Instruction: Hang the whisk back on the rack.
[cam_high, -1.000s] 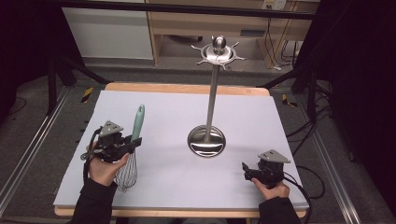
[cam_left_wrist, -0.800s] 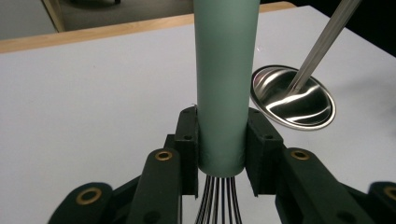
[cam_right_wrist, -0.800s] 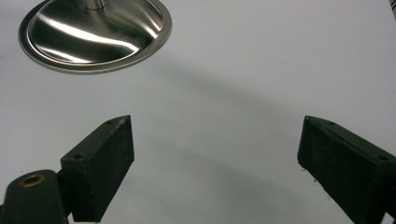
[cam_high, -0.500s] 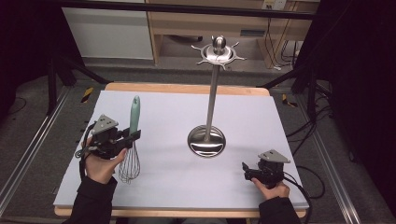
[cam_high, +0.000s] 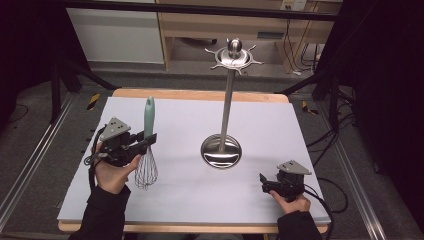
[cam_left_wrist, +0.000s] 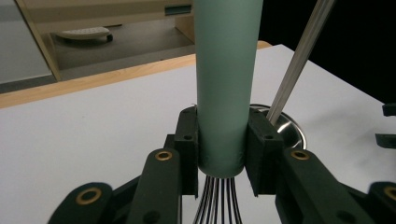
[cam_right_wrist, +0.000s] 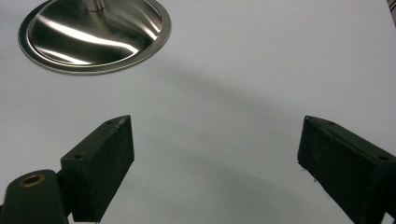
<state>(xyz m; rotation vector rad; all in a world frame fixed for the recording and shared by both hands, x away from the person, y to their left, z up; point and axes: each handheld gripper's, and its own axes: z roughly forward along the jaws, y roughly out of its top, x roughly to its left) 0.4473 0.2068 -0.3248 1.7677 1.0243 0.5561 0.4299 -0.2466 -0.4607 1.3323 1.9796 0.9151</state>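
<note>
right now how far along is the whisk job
Done: the left gripper is shut on the whisk at the bottom of its green handle, and holds it upright with the wires hanging off the table. In hand: carrying it. Left: getting it to the metal stand, whose top hooks look bare. The right gripper rests open near the stand's base.

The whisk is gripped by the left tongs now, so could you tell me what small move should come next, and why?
Probably lift it a little higher toward the rack. The left tongs clamp the whisk at the base of its green handle, handle up and wires hanging, while the stand's hooks sit well above it.
</note>
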